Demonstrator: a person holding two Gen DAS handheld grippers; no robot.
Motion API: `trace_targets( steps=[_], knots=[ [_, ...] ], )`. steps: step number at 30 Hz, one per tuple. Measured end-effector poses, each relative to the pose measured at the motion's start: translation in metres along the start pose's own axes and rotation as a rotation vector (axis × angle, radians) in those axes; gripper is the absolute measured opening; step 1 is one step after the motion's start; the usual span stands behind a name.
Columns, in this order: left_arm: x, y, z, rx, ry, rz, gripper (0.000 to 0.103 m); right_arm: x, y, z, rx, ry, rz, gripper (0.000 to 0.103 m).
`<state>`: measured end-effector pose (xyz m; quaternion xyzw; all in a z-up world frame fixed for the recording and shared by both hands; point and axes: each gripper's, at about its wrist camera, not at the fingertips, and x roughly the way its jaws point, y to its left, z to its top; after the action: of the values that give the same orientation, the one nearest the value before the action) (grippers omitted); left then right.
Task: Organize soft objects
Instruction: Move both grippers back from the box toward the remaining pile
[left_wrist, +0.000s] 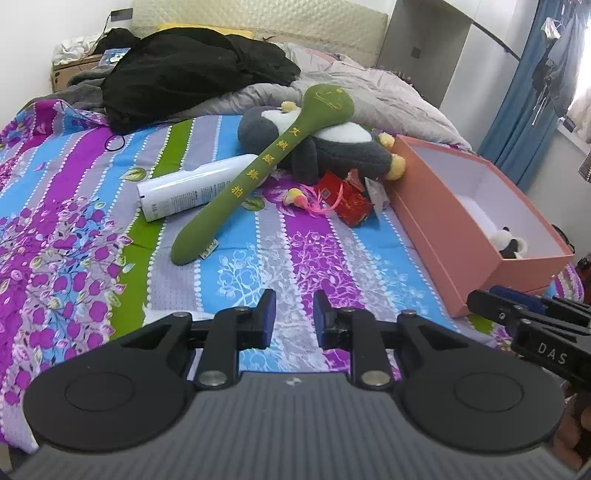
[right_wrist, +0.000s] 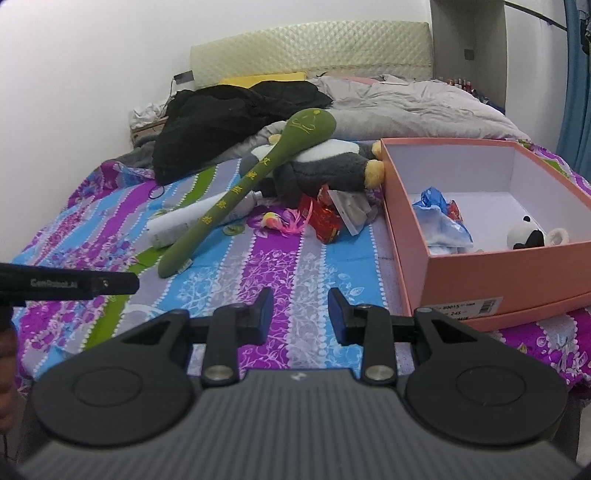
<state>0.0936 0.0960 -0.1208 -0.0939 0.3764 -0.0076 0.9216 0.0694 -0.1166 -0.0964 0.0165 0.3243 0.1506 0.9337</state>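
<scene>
Both claws hover low over the patterned bedspread (left_wrist: 92, 229) with nothing between their fingers. The left gripper (left_wrist: 294, 314) stands partly spread, a clear gap between its blue pads; the right gripper (right_wrist: 301, 314) is spread a little wider, also empty.

The nearest soft thing is the long green plush stick (left_wrist: 240, 181). Its long axis runs on a diagonal: the thin tail end lies on the bedspread nearest the claws, ahead and to the left of each, and the round head is propped up on the grey-and-white plush toy (left_wrist: 332, 144) farther back. In the left wrist view the tail sits closer to the claw's line than it does in the right wrist view, so the left hand looks the nearer one for a pinch at the tail — though the fisheye bends distances, so this is a judgement.

A white tube (left_wrist: 192, 188) lies under the stick's shaft, crossing it. Beside the plush toy lie a red packet (left_wrist: 347, 199) and a small pink-and-yellow trinket (left_wrist: 299, 197), just short of the box.

The pink cardboard box (right_wrist: 491, 273) stands open to the right, nearer the right claw. Inside it are a blue-and-white crumpled thing (right_wrist: 443, 225), perhaps a bag or cloth, a small panda toy (right_wrist: 526, 236) and a pale ring-shaped bit beside it; much of the floor is bare.
</scene>
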Motion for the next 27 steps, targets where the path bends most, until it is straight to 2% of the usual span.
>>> trace_targets(
  steps=[12,21,27],
  knots=[
    [0.069,0.011,0.019,-0.014,0.011,0.018,0.025,0.061,-0.008,0.003,-0.018,0.063,-0.015,0.035],
    [0.126,0.018,0.030,-0.028,0.016,0.013,0.025,0.117,-0.012,0.021,-0.033,0.075,-0.016,0.035],
    [0.170,0.013,0.041,-0.017,0.043,0.001,0.026,0.159,-0.017,0.034,-0.067,0.085,-0.053,0.035]
  ],
)
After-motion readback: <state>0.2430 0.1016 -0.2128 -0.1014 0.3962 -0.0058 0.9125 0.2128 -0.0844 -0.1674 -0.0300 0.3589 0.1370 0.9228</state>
